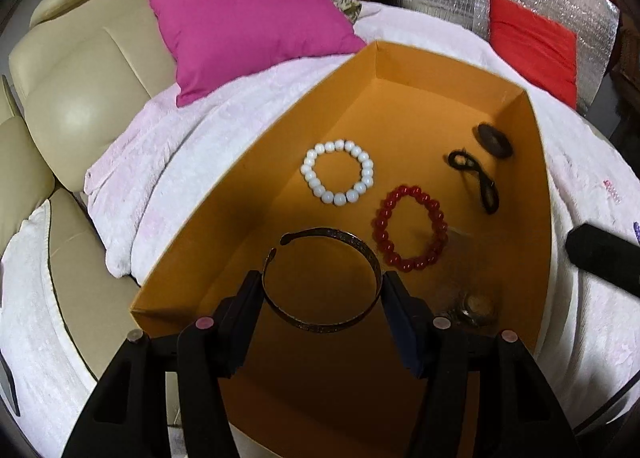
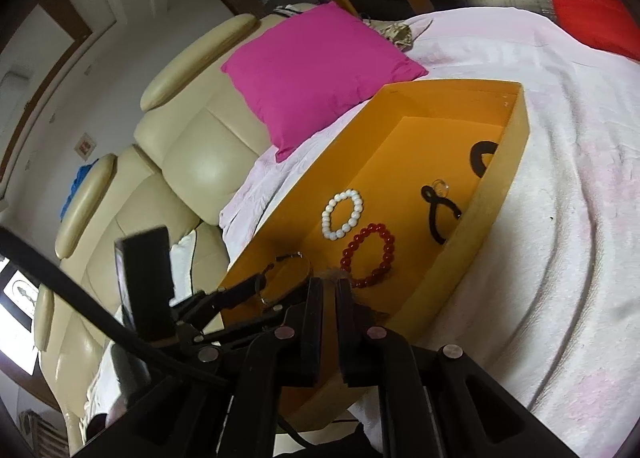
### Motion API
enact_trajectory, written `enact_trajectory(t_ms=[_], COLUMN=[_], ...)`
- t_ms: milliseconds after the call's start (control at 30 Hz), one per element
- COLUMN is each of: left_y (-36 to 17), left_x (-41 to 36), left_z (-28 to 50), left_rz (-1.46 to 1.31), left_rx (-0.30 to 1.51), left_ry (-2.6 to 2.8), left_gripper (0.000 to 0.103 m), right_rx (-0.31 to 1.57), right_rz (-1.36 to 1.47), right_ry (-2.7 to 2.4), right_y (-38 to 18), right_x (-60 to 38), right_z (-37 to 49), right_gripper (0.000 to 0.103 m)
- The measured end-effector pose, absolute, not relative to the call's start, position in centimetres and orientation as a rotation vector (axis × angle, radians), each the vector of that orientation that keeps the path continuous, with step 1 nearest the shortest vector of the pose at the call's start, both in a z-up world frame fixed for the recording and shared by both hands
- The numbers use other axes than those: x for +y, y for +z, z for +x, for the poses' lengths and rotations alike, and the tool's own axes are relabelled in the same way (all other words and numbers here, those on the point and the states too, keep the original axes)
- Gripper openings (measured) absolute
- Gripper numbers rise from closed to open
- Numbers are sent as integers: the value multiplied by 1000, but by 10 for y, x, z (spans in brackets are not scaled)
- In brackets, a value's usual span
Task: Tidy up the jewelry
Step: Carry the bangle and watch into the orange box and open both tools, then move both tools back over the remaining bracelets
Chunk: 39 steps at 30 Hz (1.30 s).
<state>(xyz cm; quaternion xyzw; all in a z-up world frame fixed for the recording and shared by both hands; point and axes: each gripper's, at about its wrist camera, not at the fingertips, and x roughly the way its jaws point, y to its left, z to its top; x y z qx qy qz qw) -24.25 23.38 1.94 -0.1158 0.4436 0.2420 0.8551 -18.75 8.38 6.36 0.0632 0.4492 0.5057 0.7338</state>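
An orange box [image 1: 538,162] lies on a white blanket. Inside lie a white bead bracelet [image 1: 338,171], a red bead bracelet [image 1: 410,233], a black hair tie [image 1: 474,180], a dark ring-shaped piece [image 1: 494,140] and a small clear item [image 1: 476,308]. My left gripper [image 1: 322,290] is shut on a dark metal cuff bangle [image 1: 320,282], holding it over the box's near end. My right gripper [image 2: 330,290] is shut at the box's near end; a bit of brownish fluff shows at its tips, and what it holds I cannot tell. The box [image 2: 500,194], white bracelet [image 2: 343,213], red bracelet [image 2: 368,255] and bangle [image 2: 286,278] show in the right wrist view.
A magenta pillow [image 1: 248,22] lies beyond the box on the blanket [image 1: 224,146]. A red cushion [image 1: 532,46] sits at the far right. A cream leather sofa [image 1: 80,98] is to the left. The other gripper's black body [image 1: 600,258] reaches in from the right.
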Motion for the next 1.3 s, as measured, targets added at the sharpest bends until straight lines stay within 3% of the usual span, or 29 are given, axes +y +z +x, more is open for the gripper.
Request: enact_trajectory(t_ms=[433, 567, 767, 1300], left_y=[64, 98, 133, 97], left_x=[207, 173, 99, -17], left_z=[-232, -215, -165, -54], left_rz=[-185, -126, -28, 55], left_rx=[873, 798, 724, 740], left_ry=[546, 493, 366, 194], left_gripper=[65, 69, 74, 74], right_rx=[935, 907, 858, 882], right_rz=[278, 336, 424, 683], right_ry=[966, 887, 749, 378], right_y=[92, 101, 112, 96], right_x=[11, -31, -101, -255], right_z=[-135, -115, -83, -9], right_gripper=[9, 26, 27, 27])
